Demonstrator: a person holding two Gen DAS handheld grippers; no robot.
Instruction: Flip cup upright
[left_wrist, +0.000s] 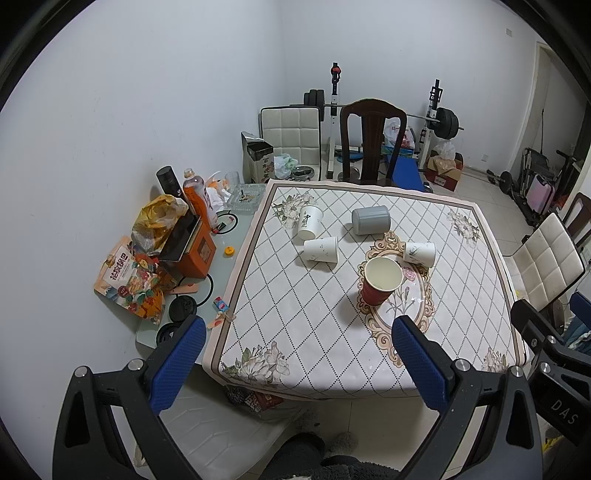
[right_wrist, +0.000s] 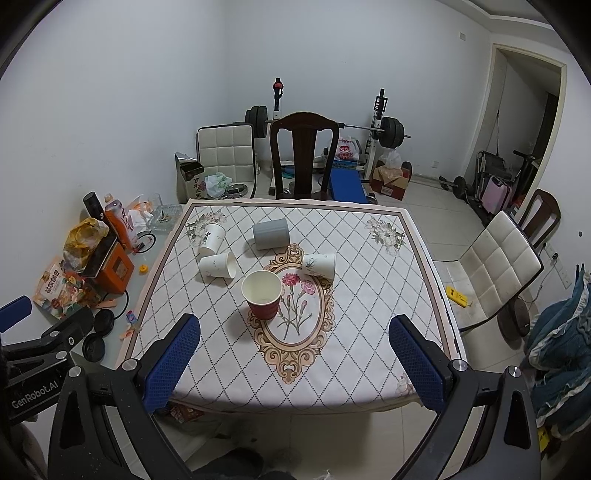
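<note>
Left wrist view: red cup (left_wrist: 379, 280) stands upright mid-frame on the tabletop (left_wrist: 295, 332), above the left gripper (left_wrist: 299, 360). Both grippers' jaws are wide, holding nothing; right gripper (right_wrist: 295, 358) sits below it.

Left gripper (left_wrist: 299, 360) and right gripper (right_wrist: 294, 356): jaws spread wide, nothing held, side by side, apparently hovering off the tabletop's near edge.

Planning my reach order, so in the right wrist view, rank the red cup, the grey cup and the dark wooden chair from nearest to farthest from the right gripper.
1. Red cup: upright, centre of the table, closest to the right gripper.
2. Grey cup: on its side, farther back on the cloth.
3. Dark wooden chair: beyond the table's far edge.
</note>
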